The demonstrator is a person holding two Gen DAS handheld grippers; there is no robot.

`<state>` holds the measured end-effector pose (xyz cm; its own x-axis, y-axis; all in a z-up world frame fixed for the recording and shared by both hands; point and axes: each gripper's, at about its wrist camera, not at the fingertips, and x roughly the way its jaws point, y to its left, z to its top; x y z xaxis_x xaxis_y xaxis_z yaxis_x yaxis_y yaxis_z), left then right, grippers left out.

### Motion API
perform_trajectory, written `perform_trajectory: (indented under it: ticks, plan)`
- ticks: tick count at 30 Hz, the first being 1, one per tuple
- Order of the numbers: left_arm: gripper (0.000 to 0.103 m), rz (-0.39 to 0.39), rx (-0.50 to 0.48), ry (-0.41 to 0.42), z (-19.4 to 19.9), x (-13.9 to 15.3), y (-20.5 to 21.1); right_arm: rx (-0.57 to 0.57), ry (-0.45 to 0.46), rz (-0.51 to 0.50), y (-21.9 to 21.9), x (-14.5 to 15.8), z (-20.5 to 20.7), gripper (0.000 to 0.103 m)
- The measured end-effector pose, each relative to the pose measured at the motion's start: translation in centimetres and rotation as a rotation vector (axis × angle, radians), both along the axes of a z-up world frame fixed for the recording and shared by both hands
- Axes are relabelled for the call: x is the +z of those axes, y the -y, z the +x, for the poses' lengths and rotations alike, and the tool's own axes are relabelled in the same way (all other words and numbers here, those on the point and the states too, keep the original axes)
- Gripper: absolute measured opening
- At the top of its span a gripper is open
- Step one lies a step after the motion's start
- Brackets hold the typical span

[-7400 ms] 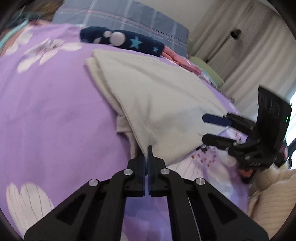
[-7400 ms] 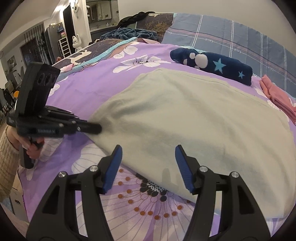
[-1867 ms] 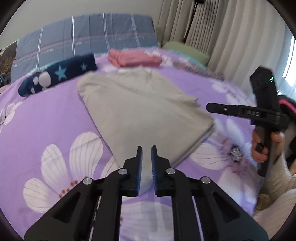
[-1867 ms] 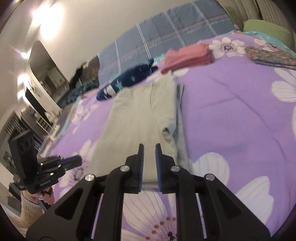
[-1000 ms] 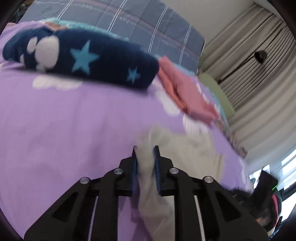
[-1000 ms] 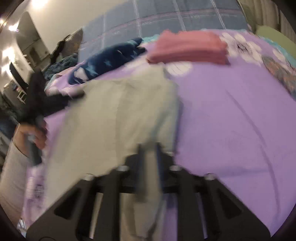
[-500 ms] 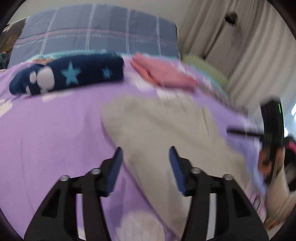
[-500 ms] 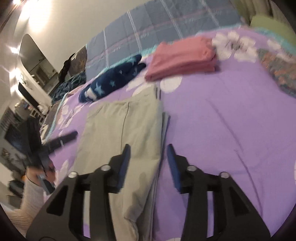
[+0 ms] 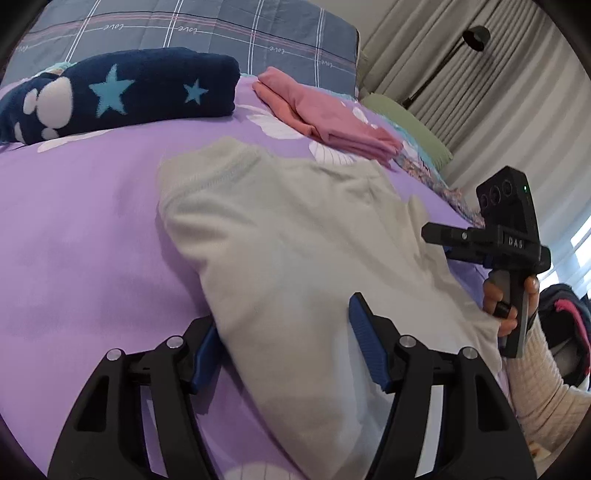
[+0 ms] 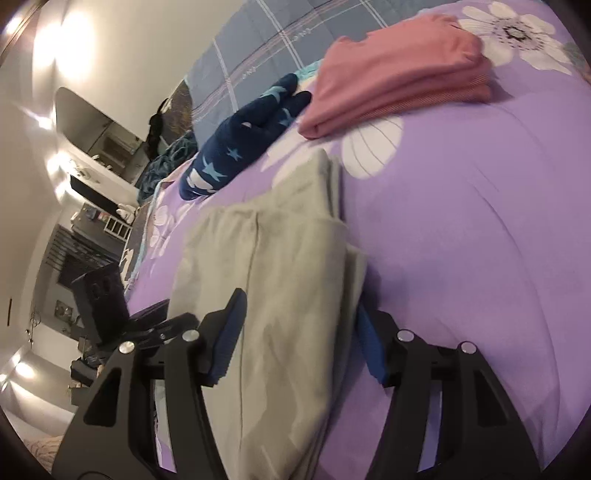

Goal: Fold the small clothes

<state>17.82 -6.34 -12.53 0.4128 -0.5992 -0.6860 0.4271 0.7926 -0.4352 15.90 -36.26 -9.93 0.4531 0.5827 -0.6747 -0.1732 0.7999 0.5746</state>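
A: Item one, the task garment?
B: Beige garment [image 9: 295,236], folded lengthwise into a long strip, lay flat on the purple floral bedspread [image 9: 81,206], its far end toward the pillows.

A: Left gripper?
B: Left gripper [image 9: 284,343] had its fingers spread wide, one blue pad at the strip's left edge, the other over the cloth. Nothing was held.

A: Right gripper?
B: Right gripper [image 10: 301,332] was likewise wide apart and empty, straddling the near end of the strip; the left pad was above the cloth, the right pad [image 10: 371,350] partly hidden behind the garment's right edge. Whether either pad touched the fabric could not be told.

A: Other stock on the bed?
B: Navy fleece with stars and paw prints [image 9: 122,92], rolled, beyond the garment to the left. Pink folded clothes [image 9: 325,114], stacked just beside it on the right. Grey plaid pillow [image 9: 192,29] behind both. Green pillow [image 9: 410,122] at the far right, near the curtains [image 9: 461,74].
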Motion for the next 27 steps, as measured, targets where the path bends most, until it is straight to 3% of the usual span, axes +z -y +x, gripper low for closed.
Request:
perform_trajectory:
  ticks: [3,6,9,11,13,15,16,19,27]
  plan:
    - [0.055,0.005,0.009,-0.005,-0.1,0.1,-0.4,0.027,0.005,-0.035,-0.5,0.4,-1.0,0.057]
    - [0.055,0.012,-0.012,-0.008,-1.2,0.2,-0.8,0.090,-0.021,-0.055,-0.7,0.2,-2.6,0.050]
    - [0.055,0.007,-0.016,-0.016,-0.9,0.0,-0.6,0.072,-0.029,-0.033,-0.3,-0.2,-2.9,0.048]
    - [0.055,-0.001,-0.011,-0.015,0.1,-0.1,-0.1,0.031,-0.049,-0.006,-0.5,-0.7,-1.6,0.033]
    - [0.046,-0.009,0.008,-0.018,1.0,-0.1,0.1,0.027,-0.055,0.018,-1.1,-1.4,0.0,0.028]
    - [0.024,-0.009,0.031,-0.029,1.7,0.2,0.0,0.012,-0.073,0.035,-1.2,-1.5,0.7,0.022]
    - [0.022,-0.005,0.029,-0.020,1.7,0.5,0.1,0.008,-0.071,0.025,-1.4,-1.3,0.6,0.018]
    - [0.018,0.040,-0.001,0.089,0.0,3.1,0.9,0.001,0.031,-0.062,-2.2,1.2,-1.4,0.015]
    - [0.017,0.058,-0.062,0.386,-3.9,14.0,4.3,-0.079,0.357,-0.125,-2.3,12.3,-8.7,0.014]
